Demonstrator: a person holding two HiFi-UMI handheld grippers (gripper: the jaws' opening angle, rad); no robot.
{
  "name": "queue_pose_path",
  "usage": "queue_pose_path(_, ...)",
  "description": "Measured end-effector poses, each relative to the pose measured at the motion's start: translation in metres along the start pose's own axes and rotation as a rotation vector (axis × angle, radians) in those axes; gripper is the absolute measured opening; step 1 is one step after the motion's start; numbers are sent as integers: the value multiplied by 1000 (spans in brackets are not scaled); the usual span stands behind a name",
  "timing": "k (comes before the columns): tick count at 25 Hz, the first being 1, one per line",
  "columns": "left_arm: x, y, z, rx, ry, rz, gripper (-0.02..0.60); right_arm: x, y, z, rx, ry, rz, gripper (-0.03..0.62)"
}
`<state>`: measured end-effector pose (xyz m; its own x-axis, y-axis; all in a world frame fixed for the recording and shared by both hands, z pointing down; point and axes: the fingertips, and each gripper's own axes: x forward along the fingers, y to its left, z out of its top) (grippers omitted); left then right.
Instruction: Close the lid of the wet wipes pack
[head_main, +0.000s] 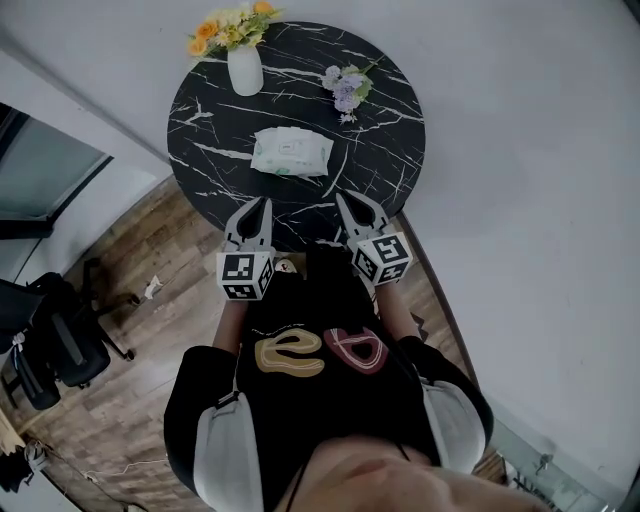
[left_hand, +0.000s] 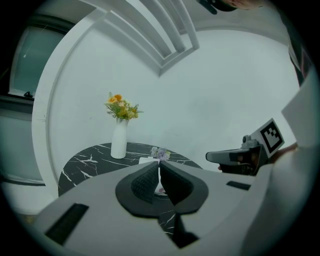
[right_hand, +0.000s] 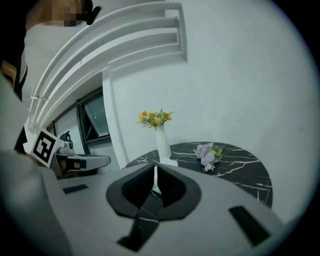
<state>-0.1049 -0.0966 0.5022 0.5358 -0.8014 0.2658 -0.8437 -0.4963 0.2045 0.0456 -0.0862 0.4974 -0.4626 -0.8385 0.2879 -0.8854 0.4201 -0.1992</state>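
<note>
Status: closing not begun, as far as the views show.

The soft white wet wipes pack with green print (head_main: 290, 152) lies flat near the middle of the round black marble table with white veins (head_main: 395, 150), apart from everything else on it. Its lid is too small in the head view to say whether it stands up or lies flat.

The left gripper (head_main: 260, 206) and the right gripper (head_main: 347, 203) hang side by side over the table's near edge, short of the pack and touching nothing. In each gripper's own view the dark jaws are drawn together to a thin slit with nothing between them.

A white vase of yellow and orange flowers (head_main: 245, 70) stands at the far left edge, and a small lavender posy (head_main: 347, 88) lies at the far right.

Outstanding, by my judgement: the reach to the pack and the pressing down of the lid.
</note>
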Motion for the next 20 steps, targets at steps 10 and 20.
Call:
queue_pose_path(10, 34, 18, 9, -46, 7, 103, 23, 47, -36, 34, -25, 8, 71, 14)
queue_pose_path(20, 58, 25, 12, -68, 35, 184, 23, 83, -70, 43, -28, 54, 122, 14)
